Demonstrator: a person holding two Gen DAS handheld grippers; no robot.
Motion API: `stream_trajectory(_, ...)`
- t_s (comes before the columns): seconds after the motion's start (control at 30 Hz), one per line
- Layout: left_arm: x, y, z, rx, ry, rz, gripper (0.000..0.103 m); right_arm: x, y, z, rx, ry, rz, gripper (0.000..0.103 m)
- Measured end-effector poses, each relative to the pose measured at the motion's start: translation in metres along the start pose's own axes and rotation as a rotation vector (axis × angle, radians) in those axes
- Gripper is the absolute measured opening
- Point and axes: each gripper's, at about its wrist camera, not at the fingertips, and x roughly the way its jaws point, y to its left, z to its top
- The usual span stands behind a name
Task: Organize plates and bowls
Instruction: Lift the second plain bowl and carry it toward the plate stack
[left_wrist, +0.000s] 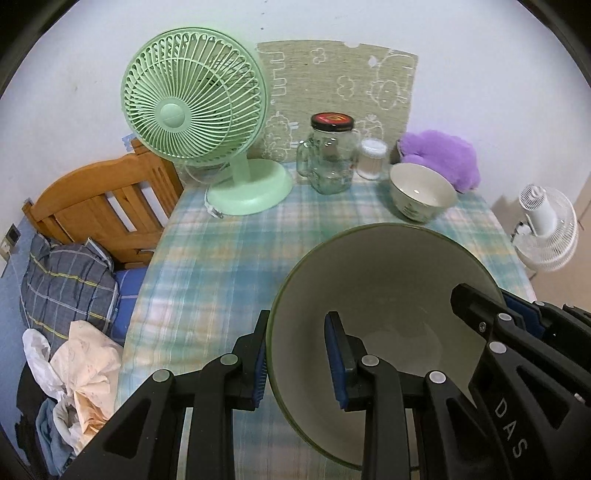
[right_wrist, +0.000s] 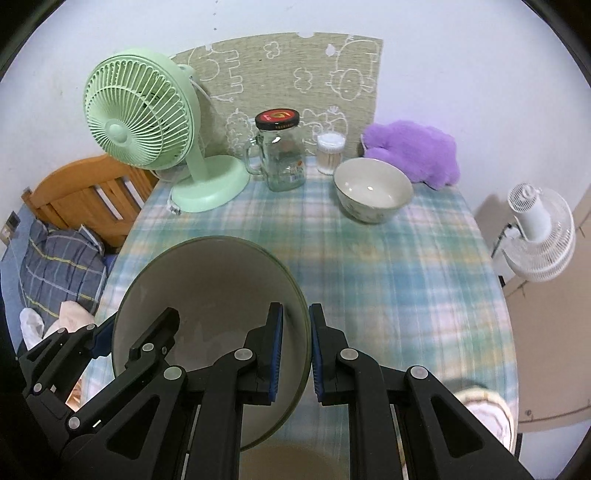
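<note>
A large cream bowl with a green rim (left_wrist: 380, 291) is held between both grippers above the plaid table (left_wrist: 229, 251). My left gripper (left_wrist: 299, 363) straddles its left rim, one pad outside and one inside, with a visible gap to the wall. My right gripper (right_wrist: 295, 354) grips the bowl's right rim (right_wrist: 207, 280), pads close on the wall. Each gripper shows in the other's view, the right in the left wrist view (left_wrist: 517, 332) and the left in the right wrist view (right_wrist: 110, 343). A smaller cream bowl (left_wrist: 423, 192) stands at the back right, also in the right wrist view (right_wrist: 373, 190).
At the back stand a green fan (left_wrist: 195, 110), a glass mug jar with a black lid (left_wrist: 330, 155), a cotton swab jar (left_wrist: 373, 158) and a purple plush (left_wrist: 439, 158). A wooden bed (left_wrist: 103, 199) lies left, a white fan (right_wrist: 539, 232) right. Another dish (right_wrist: 491, 413) sits at the front right.
</note>
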Motion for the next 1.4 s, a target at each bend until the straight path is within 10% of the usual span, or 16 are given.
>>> stream_trajectory(0.6, -0.033, -0.023, -0.073, 0.089, 0.04, -0.097, 0.027, -0.05, -0.017, -0.09, 0.083, 0.038, -0.069, 0.017)
stream_trajectory(1.4, 0.003, -0.037, -0.115, 0.158, 0.186, -0.122, 0.027, -0.016, -0.026, -0.139, 0.1, 0.187, -0.123, 0.017)
